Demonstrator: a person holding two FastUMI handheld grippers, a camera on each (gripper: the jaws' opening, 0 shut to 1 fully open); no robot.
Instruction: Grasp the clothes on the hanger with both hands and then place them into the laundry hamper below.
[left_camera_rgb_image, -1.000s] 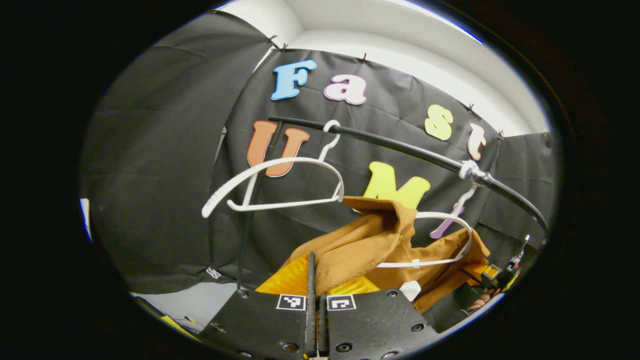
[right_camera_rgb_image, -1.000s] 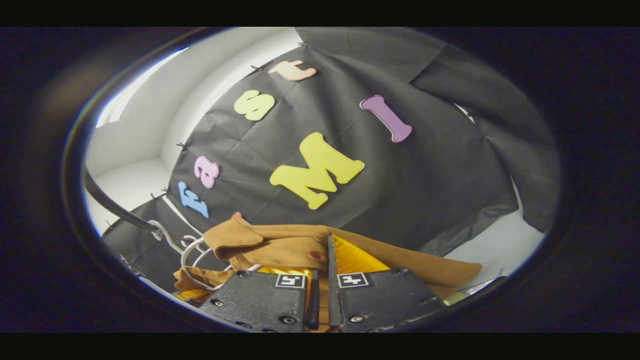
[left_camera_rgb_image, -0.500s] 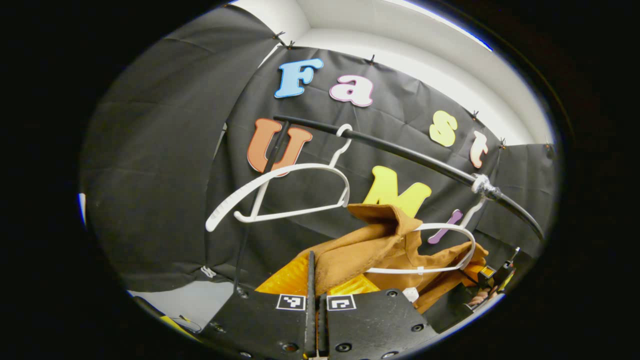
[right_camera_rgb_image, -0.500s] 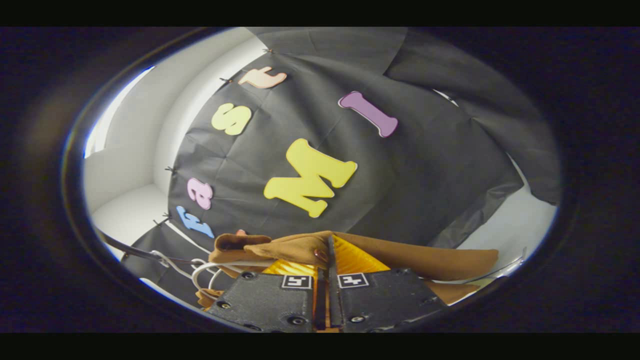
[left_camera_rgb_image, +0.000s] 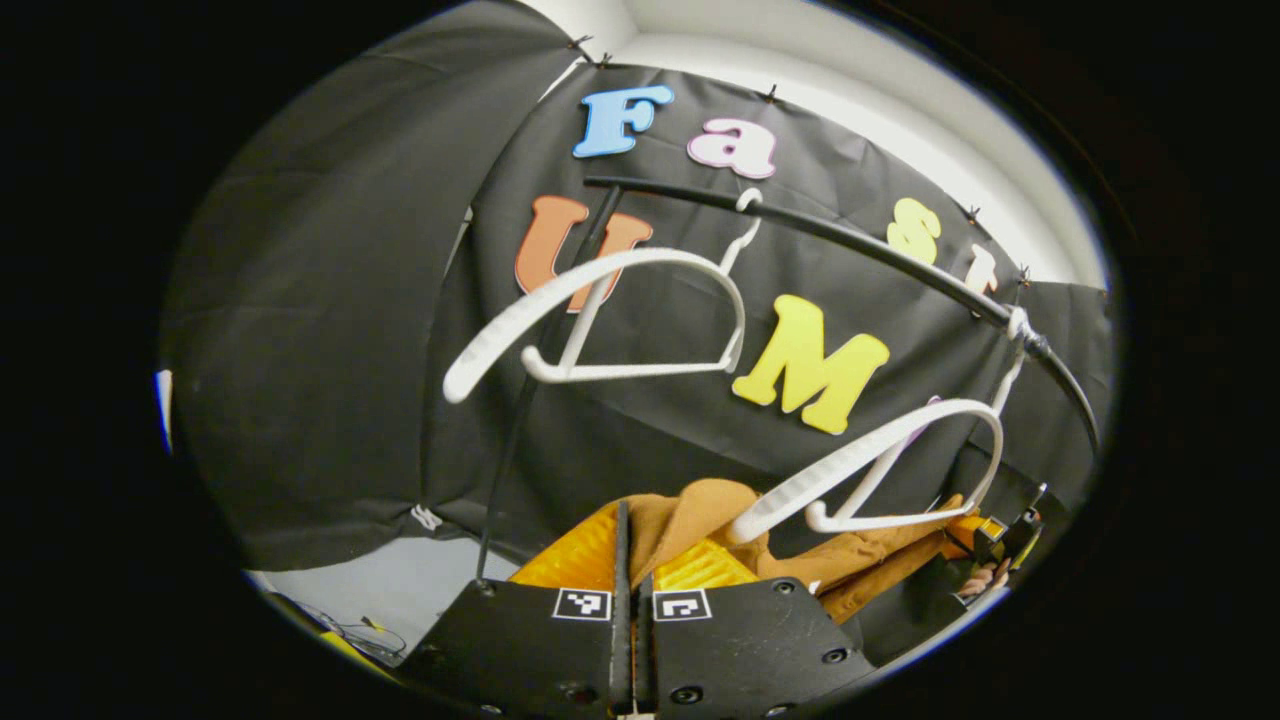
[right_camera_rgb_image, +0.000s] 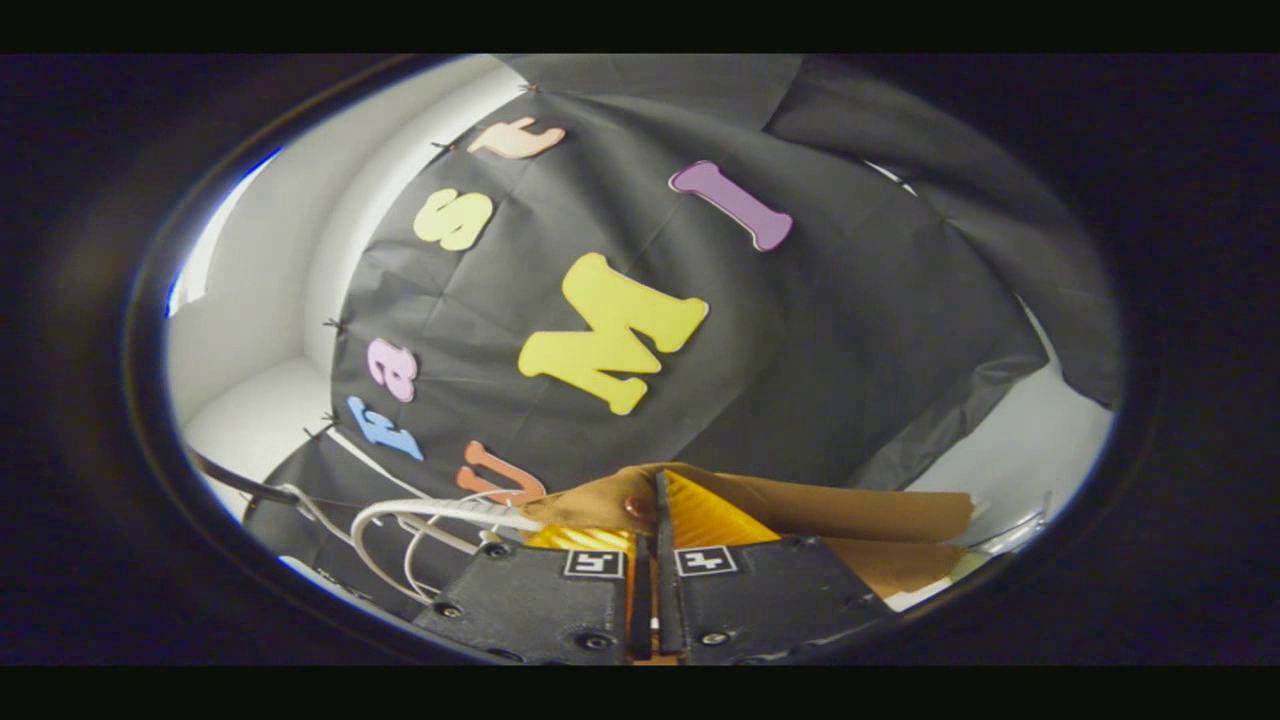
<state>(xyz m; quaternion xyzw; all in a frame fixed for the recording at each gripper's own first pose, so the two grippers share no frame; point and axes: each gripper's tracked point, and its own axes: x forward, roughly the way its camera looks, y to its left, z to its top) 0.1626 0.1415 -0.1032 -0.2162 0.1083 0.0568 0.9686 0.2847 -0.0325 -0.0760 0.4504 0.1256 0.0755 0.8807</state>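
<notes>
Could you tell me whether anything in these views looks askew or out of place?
Yes: the nearer white plastic hanger on the black rail hangs tilted and bare, while the brown garment sags just below it, pinched by the left gripper and right gripper. The other white hanger also hangs empty.

— What carries everything here?
— A thin black metal rail (left_camera_rgb_image: 850, 245). In the left gripper view it arcs from upper centre down to the right, and a thin black upright post (left_camera_rgb_image: 510, 450) stands under its left end.
— What hangs on it?
— Two hangers, well apart. The first white plastic hanger (left_camera_rgb_image: 600, 290) is hooked near the left end. The second white plastic hanger (left_camera_rgb_image: 880, 450) is hooked farther right, where a pale wrap circles the rail, and it tilts down to the left.
— And the right gripper view?
— The rail (right_camera_rgb_image: 240, 485) crosses the lower left, with a white hanger arm (right_camera_rgb_image: 440, 510) just below it.
— The floor?
— A pale floor (left_camera_rgb_image: 400, 590) at lower left, thin cables (left_camera_rgb_image: 350, 625) lying on it.
</notes>
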